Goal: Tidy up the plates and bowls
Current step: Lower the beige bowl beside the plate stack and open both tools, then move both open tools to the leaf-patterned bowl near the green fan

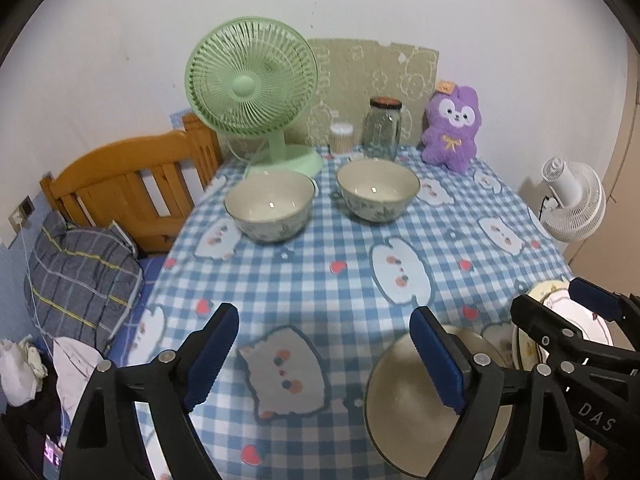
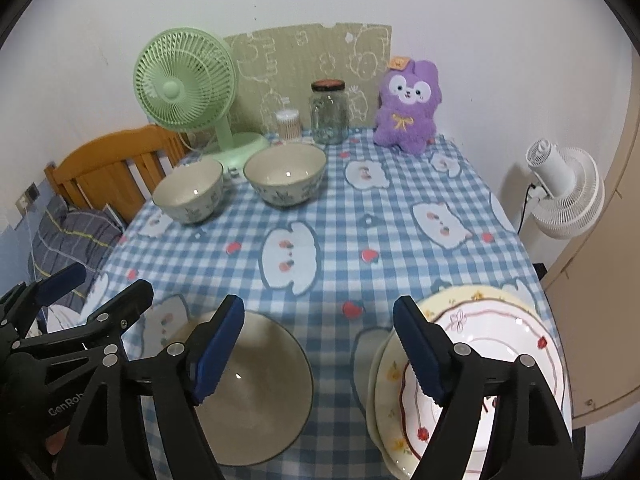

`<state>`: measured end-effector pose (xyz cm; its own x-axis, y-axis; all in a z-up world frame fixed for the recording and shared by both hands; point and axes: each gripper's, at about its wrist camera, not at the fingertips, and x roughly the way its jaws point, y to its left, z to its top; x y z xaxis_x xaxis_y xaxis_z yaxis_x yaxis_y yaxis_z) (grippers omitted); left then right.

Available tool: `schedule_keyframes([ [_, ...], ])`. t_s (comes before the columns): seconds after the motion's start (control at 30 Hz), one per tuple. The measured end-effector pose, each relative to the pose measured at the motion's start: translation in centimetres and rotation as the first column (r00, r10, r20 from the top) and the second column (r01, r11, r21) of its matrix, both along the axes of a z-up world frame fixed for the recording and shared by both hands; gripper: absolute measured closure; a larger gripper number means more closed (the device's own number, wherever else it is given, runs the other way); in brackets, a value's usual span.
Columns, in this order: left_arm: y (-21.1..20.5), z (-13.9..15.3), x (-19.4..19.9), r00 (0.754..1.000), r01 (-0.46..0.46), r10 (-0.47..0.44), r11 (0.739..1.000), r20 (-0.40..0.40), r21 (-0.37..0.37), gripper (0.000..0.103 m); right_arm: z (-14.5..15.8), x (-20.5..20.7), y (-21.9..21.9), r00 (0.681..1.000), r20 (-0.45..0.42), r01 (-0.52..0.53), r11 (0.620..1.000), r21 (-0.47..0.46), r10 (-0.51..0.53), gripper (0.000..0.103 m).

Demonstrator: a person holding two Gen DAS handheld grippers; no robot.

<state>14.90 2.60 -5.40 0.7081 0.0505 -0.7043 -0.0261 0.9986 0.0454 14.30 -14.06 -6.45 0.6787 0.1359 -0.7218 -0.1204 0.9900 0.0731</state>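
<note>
Two patterned bowls stand side by side at the far side of the checked tablecloth [image 1: 320,280], one on the left [image 1: 270,210] [image 2: 188,196] and one on the right [image 1: 378,192] [image 2: 285,178]. A third, empty bowl [image 1: 408,400] [image 2: 260,392] sits near the front edge. To its right lies a stack of flowered plates [image 2: 500,340] [image 1: 576,320]. My left gripper [image 1: 324,328] [image 2: 108,280] hovers open over the cloth, its right finger above that near bowl's rim. My right gripper [image 2: 320,312] [image 1: 558,300] hangs open between the near bowl and the plates, holding nothing.
Along the wall stand a green fan [image 1: 252,92], a cotton-swab tub [image 1: 341,136], a glass jar [image 1: 382,128] and a purple plush [image 1: 452,128]. A white fan [image 2: 564,188] is off the table's right. A wooden headboard [image 1: 120,188] and bedding [image 1: 80,280] lie to the left.
</note>
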Motion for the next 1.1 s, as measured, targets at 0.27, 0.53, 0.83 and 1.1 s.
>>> schedule_keyframes([
  [0.27,0.8,1.8,0.8,1.000,0.006,-0.006,1.000,0.025,-0.001,0.007,2.3,0.6,0.4,0.999,0.043,0.005,1.000,-0.005,-0.005,0.019],
  [0.53,1.9,3.2,2.1,0.999,0.012,-0.012,1.000,0.053,-0.002,0.006,4.1,1.7,1.6,0.995,0.100,-0.006,1.000,-0.008,0.007,0.016],
  [0.83,3.7,3.9,4.1,0.998,-0.012,0.013,1.000,0.069,-0.006,0.006,4.3,4.3,3.2,0.996,0.084,-0.019,1.000,0.009,0.018,0.015],
  [1.1,5.2,4.2,6.7,0.996,-0.018,0.017,1.000,0.083,0.011,0.006,4.7,6.3,5.0,0.993,0.102,-0.057,0.998,0.006,0.056,0.015],
])
